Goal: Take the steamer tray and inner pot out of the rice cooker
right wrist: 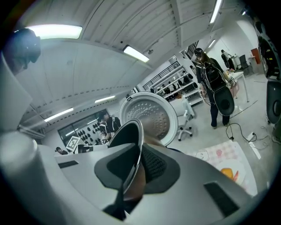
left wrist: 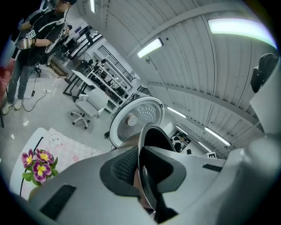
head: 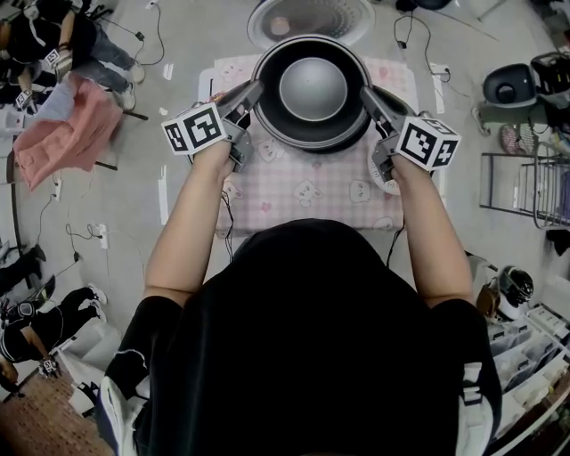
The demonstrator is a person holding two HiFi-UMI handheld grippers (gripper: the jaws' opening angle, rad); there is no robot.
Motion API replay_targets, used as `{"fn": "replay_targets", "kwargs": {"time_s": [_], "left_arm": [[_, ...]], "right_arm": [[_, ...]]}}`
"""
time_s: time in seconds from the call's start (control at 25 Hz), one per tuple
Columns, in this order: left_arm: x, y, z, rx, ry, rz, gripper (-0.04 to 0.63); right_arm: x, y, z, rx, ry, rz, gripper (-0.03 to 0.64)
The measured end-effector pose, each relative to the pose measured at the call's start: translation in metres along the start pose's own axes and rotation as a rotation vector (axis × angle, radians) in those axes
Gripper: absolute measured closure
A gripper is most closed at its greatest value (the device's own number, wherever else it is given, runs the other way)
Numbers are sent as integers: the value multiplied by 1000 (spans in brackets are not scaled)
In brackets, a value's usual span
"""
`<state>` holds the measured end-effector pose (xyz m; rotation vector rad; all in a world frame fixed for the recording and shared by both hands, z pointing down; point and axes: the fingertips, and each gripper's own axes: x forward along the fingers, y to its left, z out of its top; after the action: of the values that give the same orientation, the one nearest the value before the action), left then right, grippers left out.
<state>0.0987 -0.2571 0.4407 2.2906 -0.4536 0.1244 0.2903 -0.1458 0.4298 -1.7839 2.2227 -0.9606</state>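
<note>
Rims of the inner pot are pinched tight by our left tongs and right tongs, near the open rice cooker lid.

the person wears a black short-sleeved top; its sleeves end above the elbows, leaving the forearms bare. the left gripper and the right gripper are grey, and each carries a white cube printed with black square markers: the left marker cube and the right marker cube. in the gripper views, the smooth pale grey moulded left fingers have dark, finely textured pads and a dark rectangular slot. the right fingers look alike.
</note>
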Motion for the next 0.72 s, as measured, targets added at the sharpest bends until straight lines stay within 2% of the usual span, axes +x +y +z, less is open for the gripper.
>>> {"fn": "replay_targets", "kwargs": {"time_s": [0.4, 0.72], "left_arm": [[-54, -9, 31, 41, -89, 33, 543], [-114, 4, 45, 37, -169, 114, 543]], "right_arm": [[13, 54, 13, -52, -9, 102, 566], [46, 100, 5, -74, 35, 209, 566]]}}
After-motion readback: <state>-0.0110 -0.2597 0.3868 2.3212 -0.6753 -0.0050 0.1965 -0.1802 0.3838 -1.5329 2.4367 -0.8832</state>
